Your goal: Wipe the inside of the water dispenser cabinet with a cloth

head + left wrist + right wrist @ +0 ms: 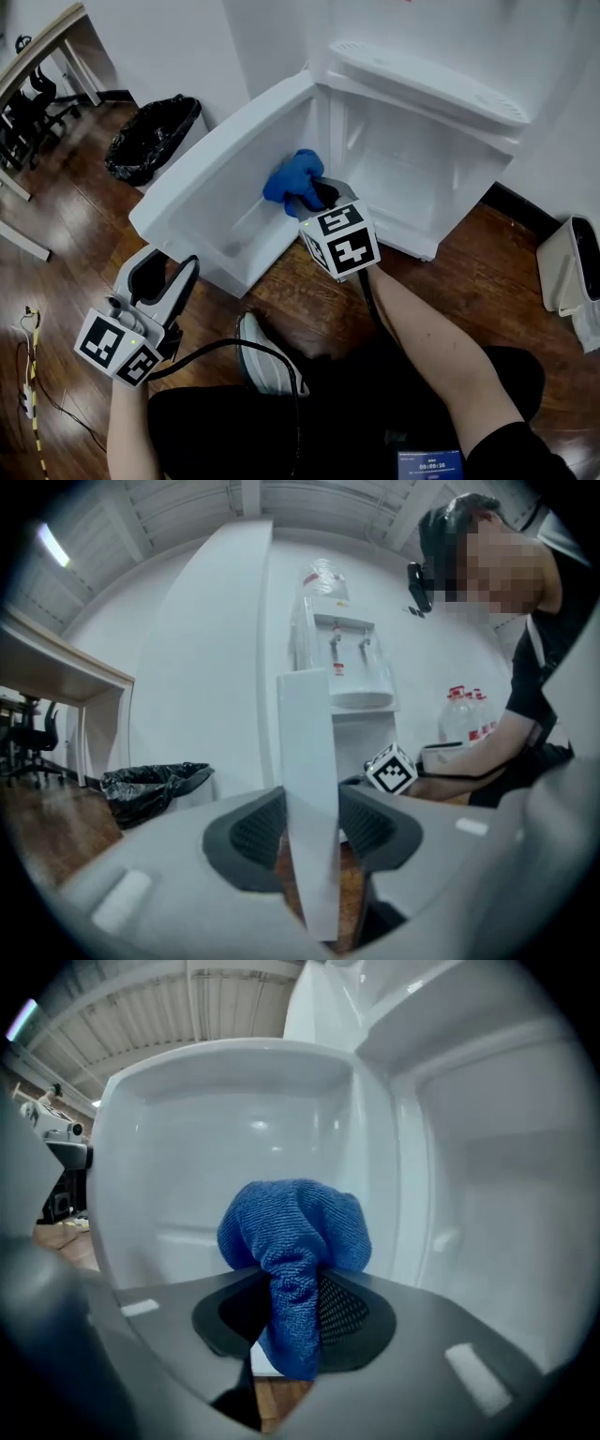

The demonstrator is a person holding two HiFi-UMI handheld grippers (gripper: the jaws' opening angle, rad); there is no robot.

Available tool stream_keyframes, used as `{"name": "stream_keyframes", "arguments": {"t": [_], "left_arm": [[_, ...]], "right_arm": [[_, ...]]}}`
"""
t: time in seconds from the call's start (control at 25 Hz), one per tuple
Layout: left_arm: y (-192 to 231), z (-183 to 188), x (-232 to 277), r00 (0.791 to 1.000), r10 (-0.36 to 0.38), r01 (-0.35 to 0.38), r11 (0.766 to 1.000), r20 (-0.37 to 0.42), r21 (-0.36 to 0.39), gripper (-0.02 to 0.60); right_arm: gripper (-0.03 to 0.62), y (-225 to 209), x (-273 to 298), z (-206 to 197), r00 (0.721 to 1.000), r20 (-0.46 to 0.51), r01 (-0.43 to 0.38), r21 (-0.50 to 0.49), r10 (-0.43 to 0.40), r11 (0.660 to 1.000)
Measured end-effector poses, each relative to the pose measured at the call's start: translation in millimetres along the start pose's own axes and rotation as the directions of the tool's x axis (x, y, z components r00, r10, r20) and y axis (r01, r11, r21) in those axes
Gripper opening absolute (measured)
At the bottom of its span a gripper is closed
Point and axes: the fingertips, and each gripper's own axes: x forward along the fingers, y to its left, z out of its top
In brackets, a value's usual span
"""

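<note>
Left gripper (310, 829) is clamped narrow on the free edge of the open door (211, 192). Right gripper (292, 1312) pinches a blue cloth (298, 1227), which is bunched against the door's inner face, near its hinge side by the cabinet (422, 164). A bin bag (150, 139) sits beyond the door

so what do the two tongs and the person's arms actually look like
Left tongs and right tongs are pale grey plastic with dark grey ribbed pads. Each carries a white cube printed with black square markers, and a black cable trails from each. The forearms are bare below short black sleeves.
</note>
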Motion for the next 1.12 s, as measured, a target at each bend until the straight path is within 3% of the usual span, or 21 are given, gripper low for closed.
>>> {"name": "stream_keyframes", "arguments": {"t": [0.08, 0.16, 0.32, 0.44, 0.48, 0.56, 0.68, 0.76, 0.84, 0.88, 0.96, 1.04, 1.12], "left_arm": [[1, 0, 1, 1.0, 0.006, -0.006, 1.0, 0.0, -0.004, 0.179], [3, -1, 1, 1.0, 0.012, -0.012, 1.0, 0.0, -0.009, 0.179], [4, -1, 0, 1.0, 0.014, -0.014, 1.0, 0.004, -0.014, 0.179], [3, 0, 1, 1.0, 0.005, -0.005, 1.0, 0.009, -0.022, 0.179], [2, 0, 1, 1.0, 0.003, -0.003, 1.0, 0.011, -0.027, 0.179], [3, 0, 1, 1.0, 0.0, 0.001, 0.999, 0.014, -0.035, 0.179], [2, 0, 1, 1.0, -0.006, 0.006, 0.999, 0.013, -0.042, 0.179], [0, 0, 1, 1.0, -0.02, 0.02, 0.999, 0.011, -0.047, 0.179], [-3, 0, 2, 0.999, -0.038, 0.039, 0.998, 0.01, -0.049, 0.179], [-5, 0, 3, 0.999, -0.047, 0.048, 0.998, 0.009, -0.048, 0.179], [-6, -1, 3, 0.998, -0.059, 0.059, 0.997, 0.006, -0.05, 0.179], [-5, -1, 3, 0.998, -0.055, 0.055, 0.997, 0.005, -0.057, 0.179], [-1, -1, 4, 0.999, -0.042, 0.043, 0.997, 0.005, -0.062, 0.179]], "right_arm": [[0.115, 33, 2, -11, 0.998, -0.018, -0.053, 0.033, 0.053, 0.998], [0.115, 74, -1, -16, 0.99, -0.018, -0.141, 0.001, 0.141, 0.99], [0.115, 153, -17, -12, 0.937, 0.001, -0.344, -0.155, 0.348, 0.926], [0.115, 169, -19, -19, 0.908, 0.007, -0.412, -0.174, 0.419, 0.895], [0.115, 164, -16, -24, 0.909, 0.003, -0.41, -0.187, 0.418, 0.893], [0.115, 137, -6, -38, 0.937, -0.023, -0.344, -0.228, 0.349, 0.911], [0.115, 66, 14, -68, 0.99, -0.08, -0.13, -0.22, 0.115, 0.967], [0.115, 15, 19, -83, 0.993, -0.111, 0.026, -0.172, -0.046, 0.985], [0.115, -15, 17, -87, 0.983, -0.118, 0.121, -0.138, -0.138, 0.983], [0.115, -16, 17, -88, 0.983, -0.116, 0.13, -0.129, -0.145, 0.983], [0.115, 8, 18, -89, 0.99, -0.115, 0.071, -0.117, -0.085, 0.991], [0.115, 55, 18, -89, 0.991, -0.121, -0.066, -0.139, 0.049, 0.988], [0.115, 105, 14, -87, 0.97, -0.143, -0.222, -0.187, 0.197, 0.957]]}}
